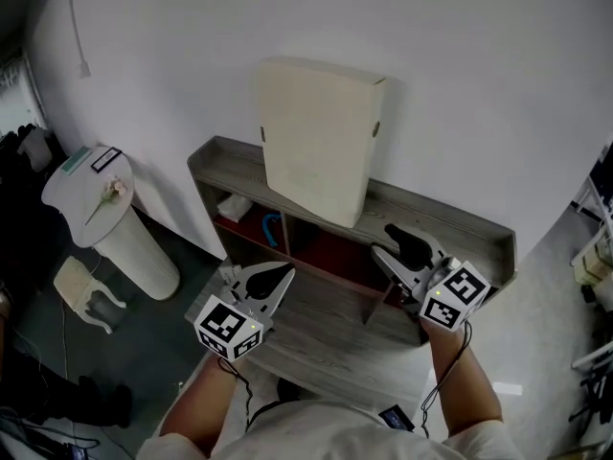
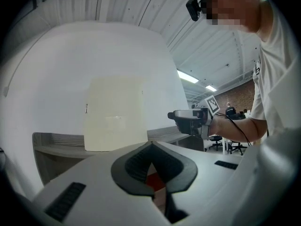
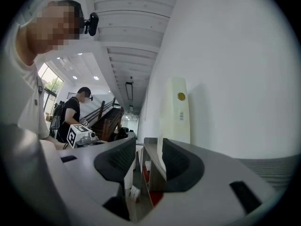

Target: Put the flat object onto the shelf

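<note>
The flat object point(image 1: 321, 137) stands upright on its edge on top of the shelf point(image 1: 460, 223), leaning on the wall, ahead of and between the left hand-held gripper point(image 1: 278, 278), clenched empty, and the right hand-held gripper point(image 1: 391, 241), parted, empty and seemingly nearer.

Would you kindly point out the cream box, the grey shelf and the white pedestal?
cream box point(image 1: 316, 142): head view, centre of front face.
grey shelf point(image 1: 469, 226): head view, bare top board.
white pedestal point(image 1: 139, 252): head view, its column.
</note>
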### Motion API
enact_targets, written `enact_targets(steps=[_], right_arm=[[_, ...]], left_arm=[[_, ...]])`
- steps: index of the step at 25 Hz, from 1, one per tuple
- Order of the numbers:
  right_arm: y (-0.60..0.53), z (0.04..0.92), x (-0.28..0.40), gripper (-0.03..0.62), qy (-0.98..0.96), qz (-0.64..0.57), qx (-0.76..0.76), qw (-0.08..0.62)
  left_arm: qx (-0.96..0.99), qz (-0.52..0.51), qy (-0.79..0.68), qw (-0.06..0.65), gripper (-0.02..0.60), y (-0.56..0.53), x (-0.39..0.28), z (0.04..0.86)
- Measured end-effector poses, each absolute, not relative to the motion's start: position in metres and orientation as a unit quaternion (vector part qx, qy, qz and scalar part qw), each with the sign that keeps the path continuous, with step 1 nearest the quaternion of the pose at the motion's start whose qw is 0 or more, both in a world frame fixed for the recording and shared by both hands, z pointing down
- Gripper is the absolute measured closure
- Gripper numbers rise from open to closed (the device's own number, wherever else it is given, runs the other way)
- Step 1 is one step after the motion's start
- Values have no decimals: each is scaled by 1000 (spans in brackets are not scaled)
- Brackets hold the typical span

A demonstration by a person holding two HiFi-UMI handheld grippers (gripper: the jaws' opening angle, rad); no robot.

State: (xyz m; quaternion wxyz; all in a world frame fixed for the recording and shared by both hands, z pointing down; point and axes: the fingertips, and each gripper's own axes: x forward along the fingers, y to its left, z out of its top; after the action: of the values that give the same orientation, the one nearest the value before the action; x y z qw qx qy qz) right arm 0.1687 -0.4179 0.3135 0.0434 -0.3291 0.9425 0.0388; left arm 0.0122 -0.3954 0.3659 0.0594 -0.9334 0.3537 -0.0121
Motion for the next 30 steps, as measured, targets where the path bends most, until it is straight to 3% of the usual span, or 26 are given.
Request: enact_targets(steps=[7, 12, 30], right_arm=[[-367, 336, 164, 515, 948, 26, -314, 47], [-332, 357, 157, 562, 950, 29, -307, 36], [-244, 381, 92, 574, 938, 24, -342, 45]], left_arm=[[-931, -14, 360, 56, 566, -352, 18, 373], [-929, -13, 366, 45, 566, -325, 20, 383], [-934, -7, 355, 44, 566, -263, -29, 385]])
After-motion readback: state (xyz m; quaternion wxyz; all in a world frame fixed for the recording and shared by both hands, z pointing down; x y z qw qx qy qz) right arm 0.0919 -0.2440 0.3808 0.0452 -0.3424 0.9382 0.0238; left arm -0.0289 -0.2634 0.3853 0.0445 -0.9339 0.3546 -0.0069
